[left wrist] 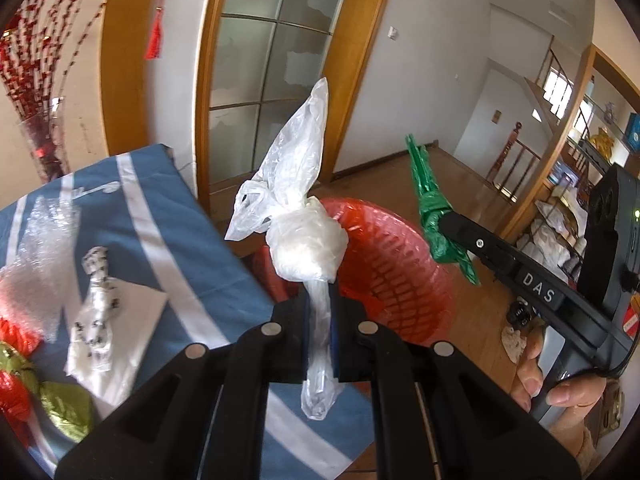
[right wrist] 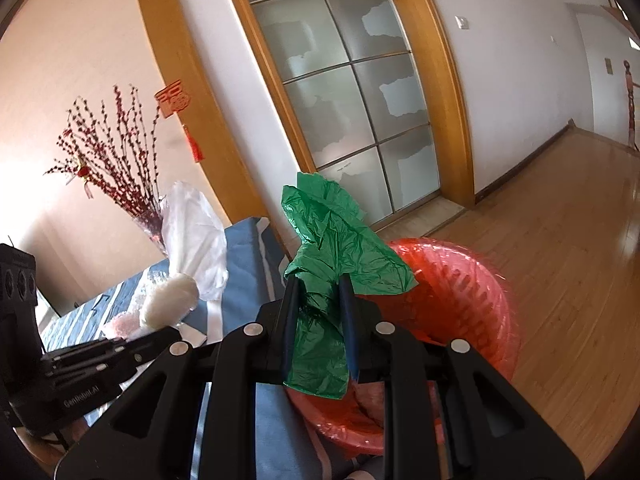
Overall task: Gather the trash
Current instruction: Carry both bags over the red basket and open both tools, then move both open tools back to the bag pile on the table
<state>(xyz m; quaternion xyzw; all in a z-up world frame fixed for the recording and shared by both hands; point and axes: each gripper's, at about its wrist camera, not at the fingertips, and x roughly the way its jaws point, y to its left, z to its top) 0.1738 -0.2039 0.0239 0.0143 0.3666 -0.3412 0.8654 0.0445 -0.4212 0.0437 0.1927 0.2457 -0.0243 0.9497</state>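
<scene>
Left gripper [left wrist: 320, 312] clamps a white bag [left wrist: 306, 240]; right gripper [right wrist: 320, 320] clamps a green bag [right wrist: 336, 256]. Both hang apparently above the red basket [right wrist: 472, 292]. Centre each before letting go.

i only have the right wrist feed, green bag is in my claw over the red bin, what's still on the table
Observer: Past the edge your view cuts off, a knotted white bag with black print lies on the blue striped cloth.
Operator: anything else there
Observer: Yes, a sheet of bubble wrap and red and olive-green wrappers at the near left.
Operator: is the left claw gripping properly
Observer: The left claw is shut on the tail of the clear plastic bag, its white bundle standing above the fingers, in front of the red basket.
</scene>
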